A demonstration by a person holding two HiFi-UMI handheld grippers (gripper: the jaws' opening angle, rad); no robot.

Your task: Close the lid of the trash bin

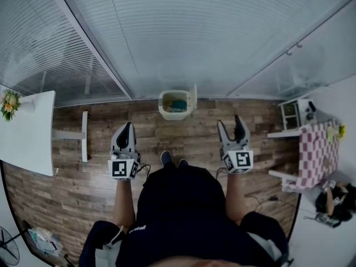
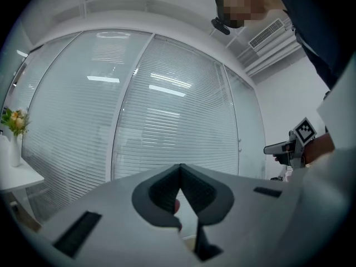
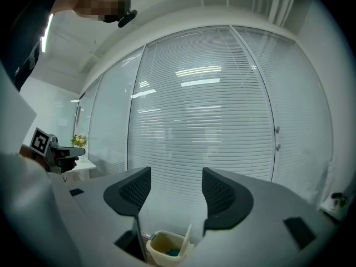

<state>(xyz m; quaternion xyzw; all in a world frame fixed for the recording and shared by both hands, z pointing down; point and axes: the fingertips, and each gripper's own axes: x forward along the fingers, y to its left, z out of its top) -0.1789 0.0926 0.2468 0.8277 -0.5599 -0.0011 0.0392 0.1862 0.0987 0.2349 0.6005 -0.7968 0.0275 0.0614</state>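
A cream trash bin (image 1: 173, 105) stands on the wooden floor against the blinds, ahead of me and between my two grippers. Its lid (image 1: 193, 97) stands upright on the bin's right side, and something blue lies inside. The left gripper (image 1: 128, 128) is held level, well short of the bin, with its jaws together and nothing in them (image 2: 179, 170). My right gripper (image 1: 230, 122) is at about the same distance, jaws apart and empty (image 3: 171, 189). In the right gripper view the trash bin (image 3: 166, 249) shows low between the jaws, its lid (image 3: 186, 237) raised.
A white table (image 1: 30, 135) with flowers (image 1: 8, 104) is at the left. At the right are a checkered table (image 1: 317, 152) and a small appliance (image 1: 295, 113). Glass walls with blinds (image 1: 211, 32) close the far side. A person (image 1: 334, 200) sits at the lower right.
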